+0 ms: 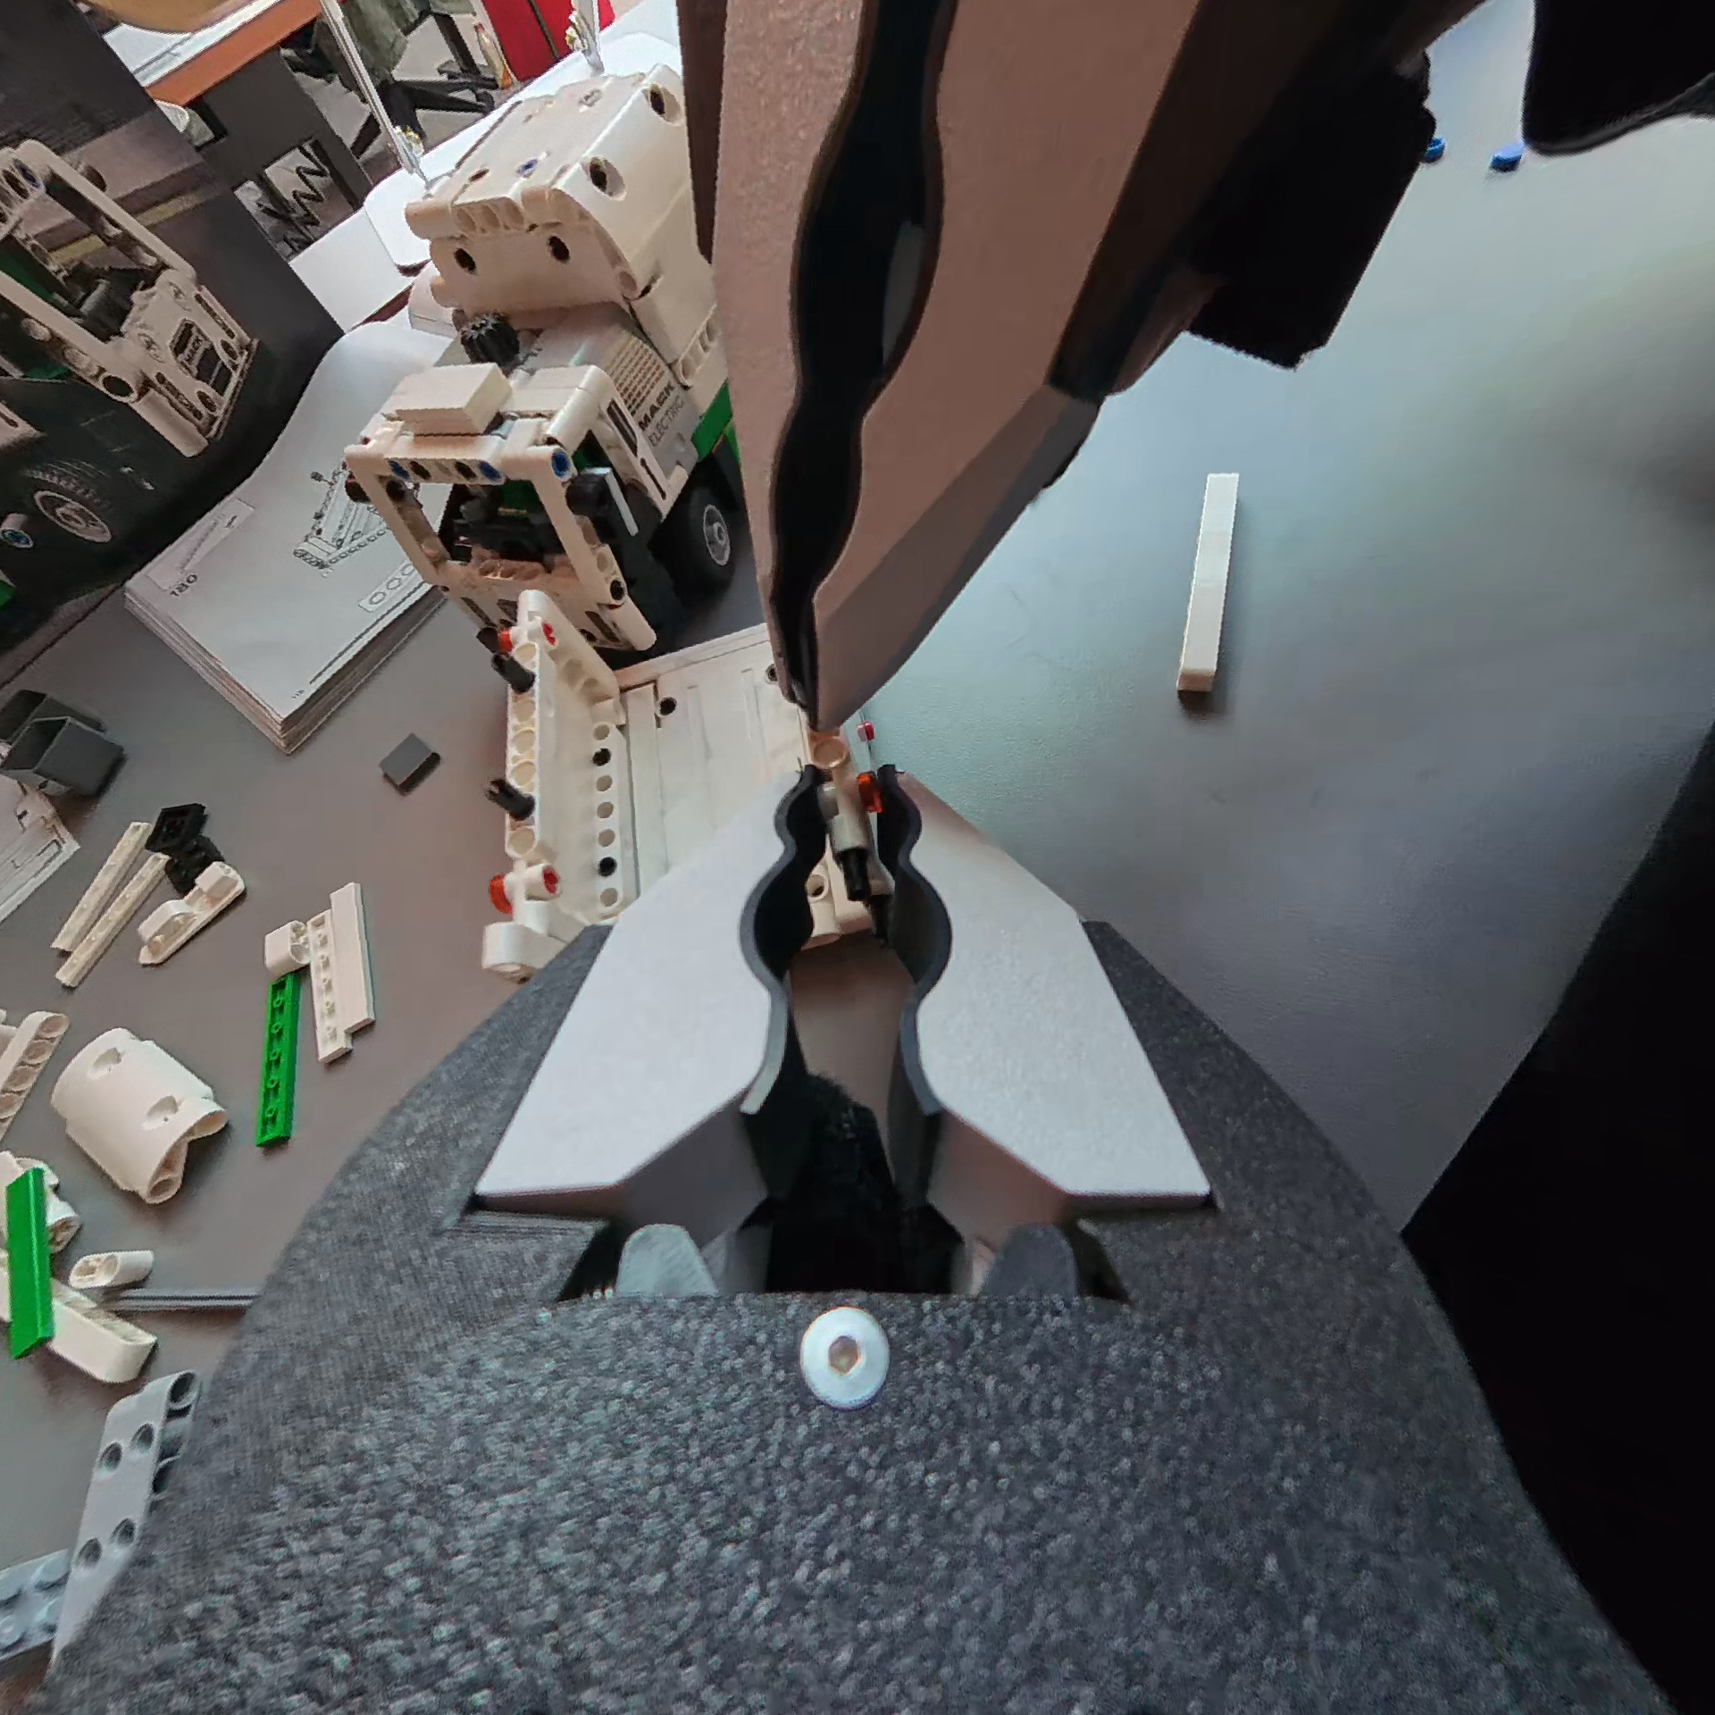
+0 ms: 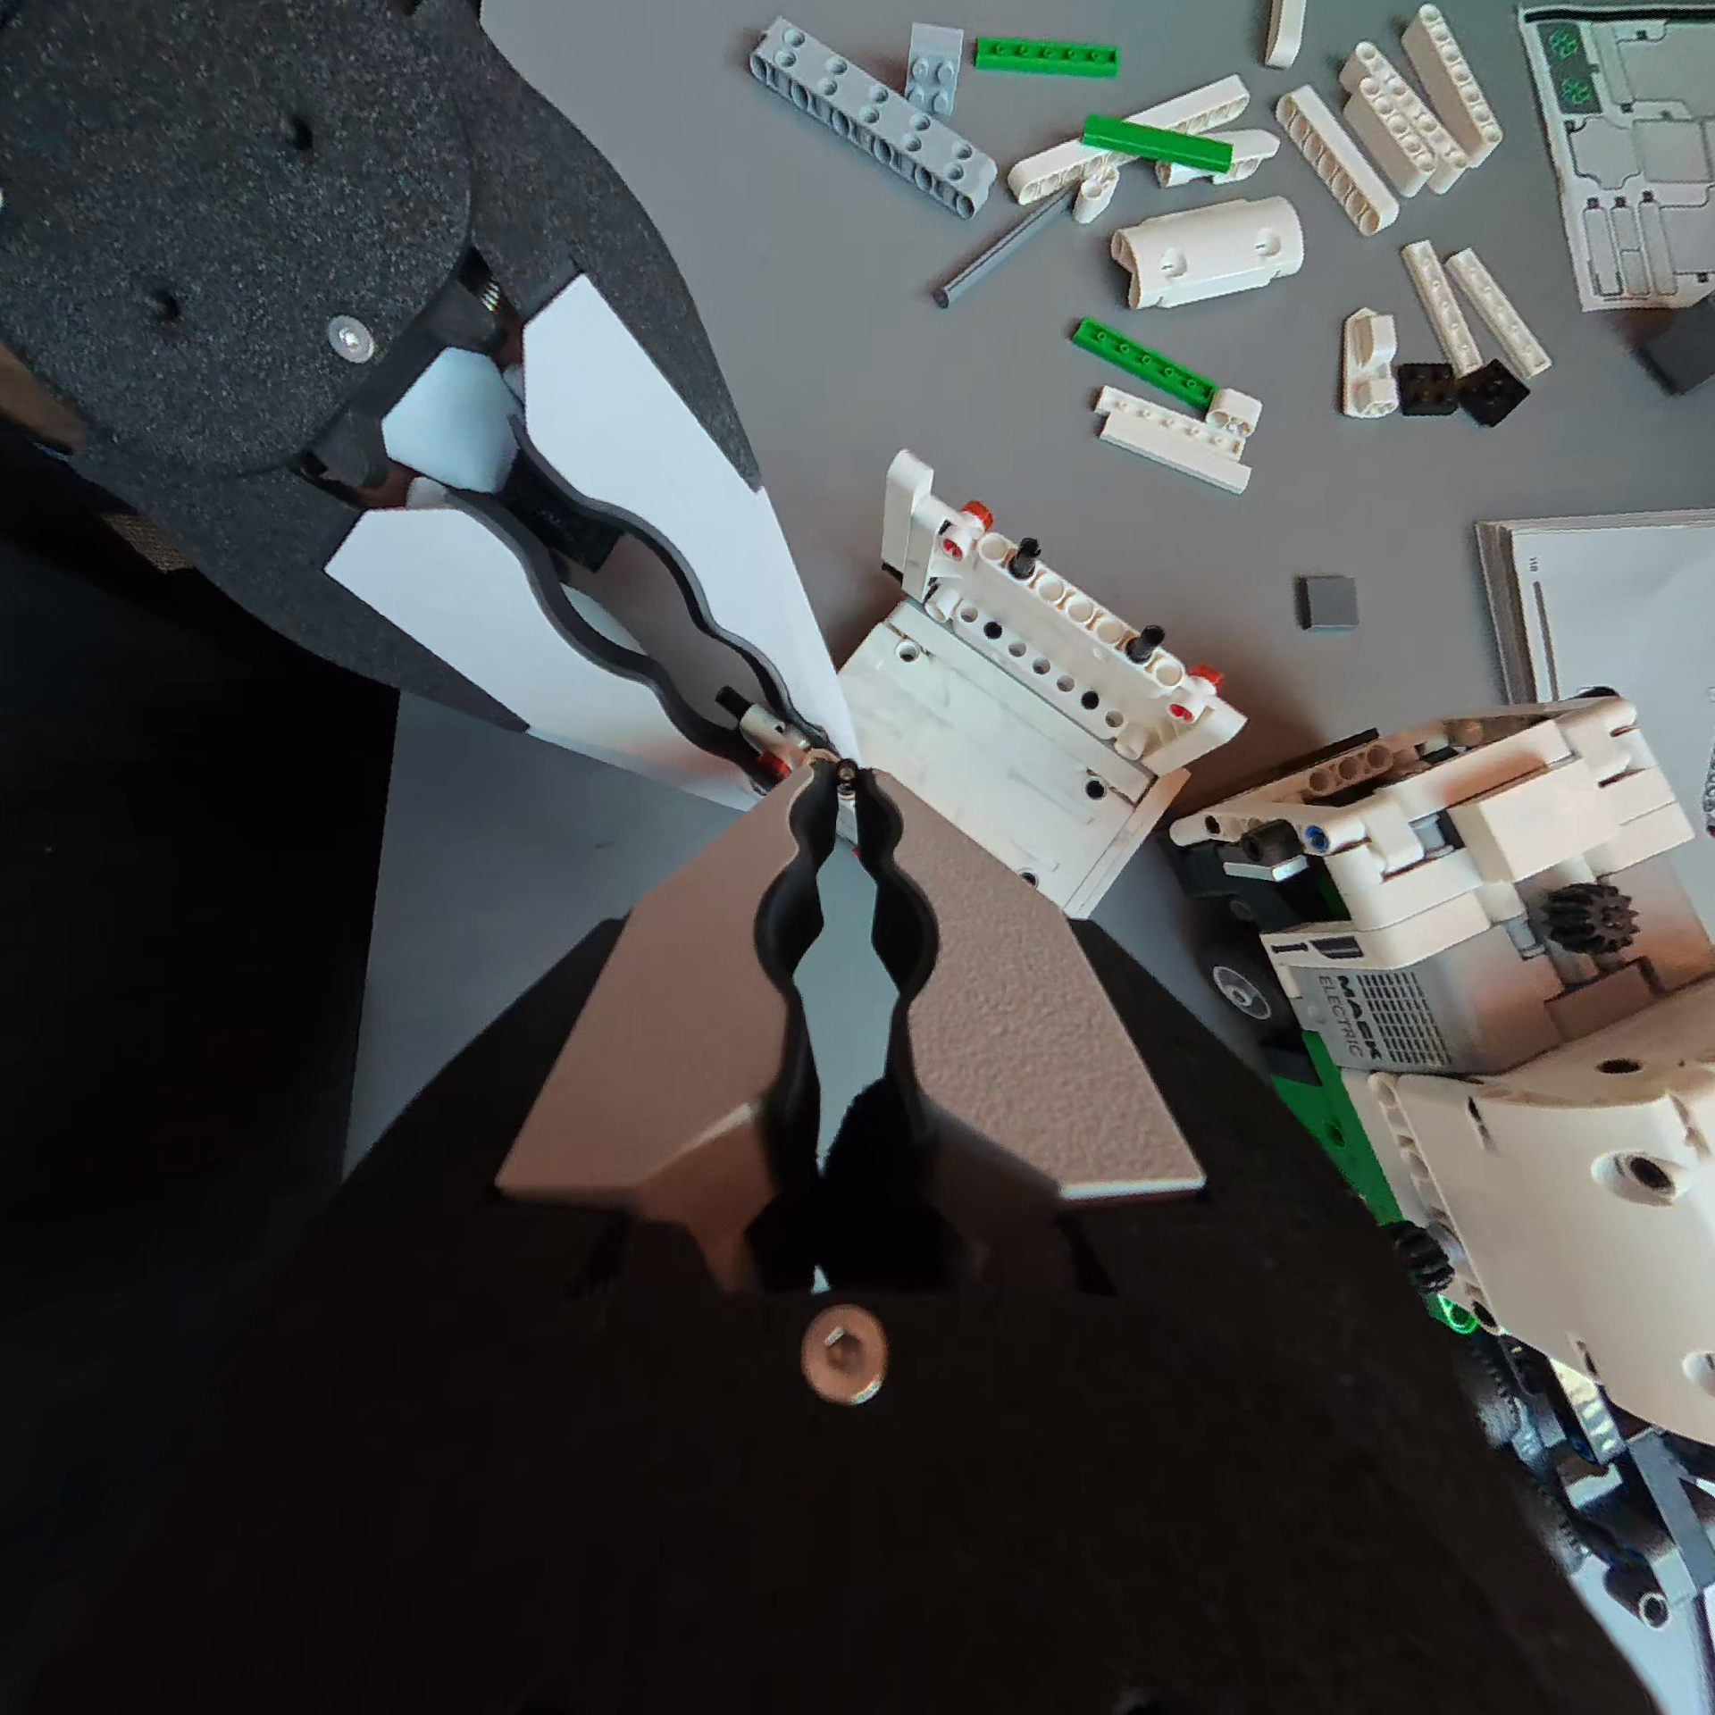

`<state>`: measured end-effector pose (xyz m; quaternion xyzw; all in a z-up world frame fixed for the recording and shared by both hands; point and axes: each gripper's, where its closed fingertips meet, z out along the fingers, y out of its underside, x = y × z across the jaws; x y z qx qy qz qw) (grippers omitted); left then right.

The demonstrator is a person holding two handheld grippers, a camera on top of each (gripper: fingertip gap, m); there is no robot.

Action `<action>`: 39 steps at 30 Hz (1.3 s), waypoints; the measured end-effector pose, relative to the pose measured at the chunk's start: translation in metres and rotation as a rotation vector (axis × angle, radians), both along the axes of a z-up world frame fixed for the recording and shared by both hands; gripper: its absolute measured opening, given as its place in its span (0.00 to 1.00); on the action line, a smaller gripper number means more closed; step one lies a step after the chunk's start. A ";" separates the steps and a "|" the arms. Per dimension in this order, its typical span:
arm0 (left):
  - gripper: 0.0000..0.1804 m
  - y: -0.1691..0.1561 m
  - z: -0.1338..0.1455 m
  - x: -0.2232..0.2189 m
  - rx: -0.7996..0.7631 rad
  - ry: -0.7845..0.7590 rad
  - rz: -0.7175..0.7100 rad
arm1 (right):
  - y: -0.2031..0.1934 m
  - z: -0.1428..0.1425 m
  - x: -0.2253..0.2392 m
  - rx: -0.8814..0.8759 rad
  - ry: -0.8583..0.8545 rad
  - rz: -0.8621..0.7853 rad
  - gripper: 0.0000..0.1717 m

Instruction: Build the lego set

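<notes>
The left gripper clamps a small grey-and-black connector piece; the right gripper, tips nearly together, pinches its tan ringed end beside a ribbed white panel.

Office: desks, swivel chairs

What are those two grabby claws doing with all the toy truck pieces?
Two hand-held grippers meet tip to tip over a grey table. The left gripper pinches a small grey connector piece with a black pin and an orange stud. The right gripper is closed on a tiny pin right at that piece's end. Beside them lie a white panel assembly, a white and green toy truck and loose bricks.
</notes>
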<state>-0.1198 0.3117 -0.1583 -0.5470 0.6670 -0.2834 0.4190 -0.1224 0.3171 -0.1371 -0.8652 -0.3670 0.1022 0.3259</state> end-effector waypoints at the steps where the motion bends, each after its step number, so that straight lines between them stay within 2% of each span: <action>1: 0.05 0.000 0.000 0.000 0.004 0.003 -0.001 | 0.000 -0.001 0.000 -0.003 -0.018 0.005 0.02; 21: 0.05 -0.003 -0.004 0.001 0.001 0.026 -0.020 | -0.002 -0.009 0.000 -0.045 -0.228 0.122 0.03; 25: 0.05 -0.004 -0.004 0.001 0.013 0.025 -0.025 | -0.002 -0.009 -0.002 -0.058 -0.163 0.136 0.02; 28: 0.05 -0.004 -0.002 0.001 -0.034 0.013 -0.031 | -0.002 -0.005 -0.002 -0.018 -0.095 0.135 0.02; 36: 0.06 -0.004 -0.004 0.002 -0.017 0.021 -0.029 | -0.001 0.015 -0.013 0.103 0.360 -0.006 0.02; 39: 0.15 0.000 0.005 0.001 0.002 -0.038 0.004 | 0.003 0.023 -0.010 0.125 0.497 -0.111 0.02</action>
